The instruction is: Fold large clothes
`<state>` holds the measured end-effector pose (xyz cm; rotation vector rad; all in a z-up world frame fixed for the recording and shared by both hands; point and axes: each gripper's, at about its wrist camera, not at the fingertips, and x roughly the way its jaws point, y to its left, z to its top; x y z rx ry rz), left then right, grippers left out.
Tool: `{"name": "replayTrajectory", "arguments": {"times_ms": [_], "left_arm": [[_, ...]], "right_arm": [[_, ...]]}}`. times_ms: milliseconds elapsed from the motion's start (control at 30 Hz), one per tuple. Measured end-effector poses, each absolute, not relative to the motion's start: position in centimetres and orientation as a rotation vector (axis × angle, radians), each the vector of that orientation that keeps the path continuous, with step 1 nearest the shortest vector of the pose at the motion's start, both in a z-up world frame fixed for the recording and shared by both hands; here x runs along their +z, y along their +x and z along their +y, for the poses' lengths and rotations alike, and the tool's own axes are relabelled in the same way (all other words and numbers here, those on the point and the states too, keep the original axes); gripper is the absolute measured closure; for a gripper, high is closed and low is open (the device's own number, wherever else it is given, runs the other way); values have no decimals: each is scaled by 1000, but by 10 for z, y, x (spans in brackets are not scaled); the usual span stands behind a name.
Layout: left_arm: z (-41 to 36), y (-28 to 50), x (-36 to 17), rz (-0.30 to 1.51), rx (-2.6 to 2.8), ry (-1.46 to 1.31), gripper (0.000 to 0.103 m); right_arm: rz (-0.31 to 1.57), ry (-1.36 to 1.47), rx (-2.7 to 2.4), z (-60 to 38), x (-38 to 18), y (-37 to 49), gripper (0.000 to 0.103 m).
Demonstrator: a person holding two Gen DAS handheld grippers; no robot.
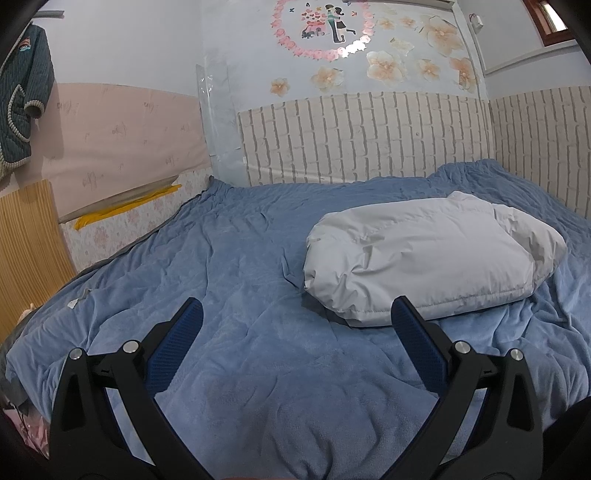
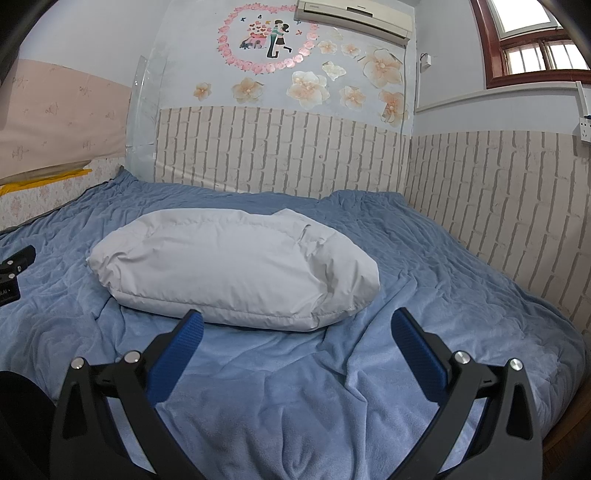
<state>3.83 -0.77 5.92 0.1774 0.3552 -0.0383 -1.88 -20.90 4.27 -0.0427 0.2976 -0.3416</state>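
Note:
A pale grey padded jacket (image 1: 432, 254) lies folded into a compact bundle on the blue bedspread (image 1: 240, 277). In the left wrist view it is ahead and to the right; in the right wrist view the jacket (image 2: 232, 269) is straight ahead, left of centre. My left gripper (image 1: 297, 314) is open and empty above the bedspread, short of the bundle's near-left corner. My right gripper (image 2: 297, 325) is open and empty, just in front of the bundle's near edge. Part of the left gripper (image 2: 14, 269) shows at the left edge of the right wrist view.
The bed (image 2: 443, 295) meets brick-pattern walls (image 2: 280, 151) at the back and right. A dark green quilted coat (image 1: 22, 99) hangs at far left. A wooden board (image 1: 29, 254) stands by the bed's left side. An air conditioner (image 2: 354, 18) and window (image 2: 535, 40) are high up.

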Motion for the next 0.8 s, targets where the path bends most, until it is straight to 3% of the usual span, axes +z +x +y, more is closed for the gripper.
{"name": "replayTrajectory", "arguments": {"times_ms": [800], "left_arm": [[9, 28, 64, 318, -75, 83, 3]], "right_arm": [[297, -43, -342, -208, 43, -19, 1]]}}
